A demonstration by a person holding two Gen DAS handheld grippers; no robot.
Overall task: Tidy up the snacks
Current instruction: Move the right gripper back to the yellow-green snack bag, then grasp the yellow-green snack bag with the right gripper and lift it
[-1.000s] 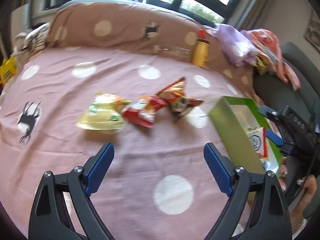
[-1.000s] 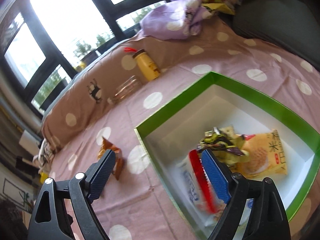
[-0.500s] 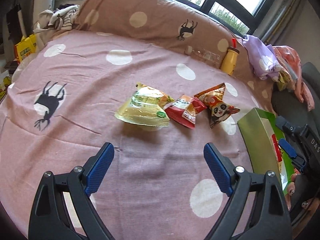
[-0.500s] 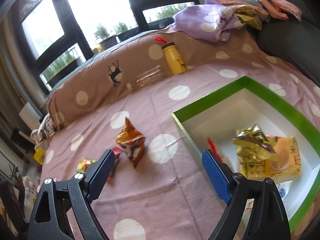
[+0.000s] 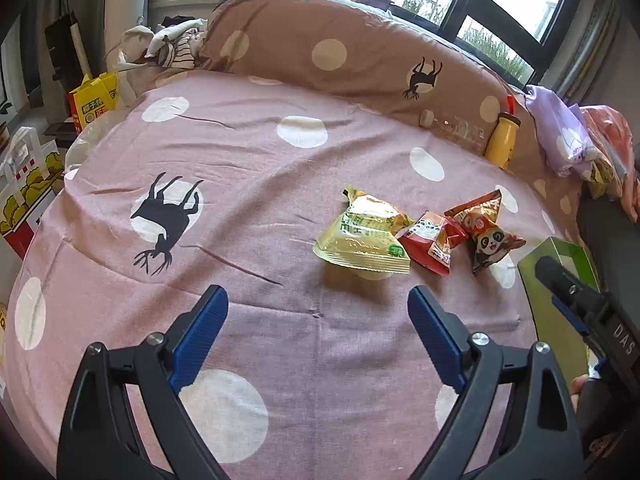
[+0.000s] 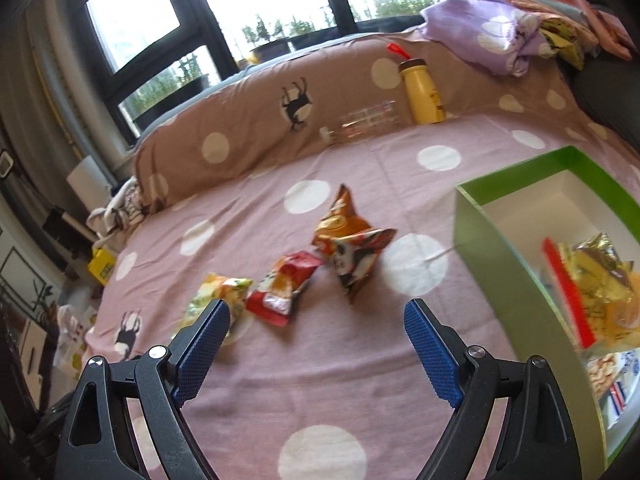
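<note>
Left hand-held gripper (image 5: 318, 316): jaws spread wide, nothing between them, held above the pink spotted bedspread (image 5: 256, 160). Right hand-held gripper (image 6: 316, 330): jaws likewise spread wide and empty, also above the bedspread.

Landmark for positions: the green box (image 6: 476, 236), white inside, resting on the bedspread at the right of the right wrist view.

Loose snacks, all outside the box and to its left, lying in a row on the bedspread:
- Panda packet (image 6: 352, 248), orange and red, nearest the box but apart from it.
- Red packet (image 6: 286, 286), next farther from the box, its corner touching or just overlapping the panda packet.
- Yellow-green packet (image 5: 366, 236), farthest from the box, touching the red packet.

Inside the box: a gold crinkled packet (image 6: 596, 268) on top of other wrapped snacks; their number cannot be told, as the box runs out of frame.

Beyond the box, against the brown pillow (image 6: 256, 120): a yellow bottle (image 6: 422, 94) standing upright, and a clear bottle (image 6: 364, 122) lying on its side just beside it.

The right gripper points toward the red and panda packets; no contact.
</note>
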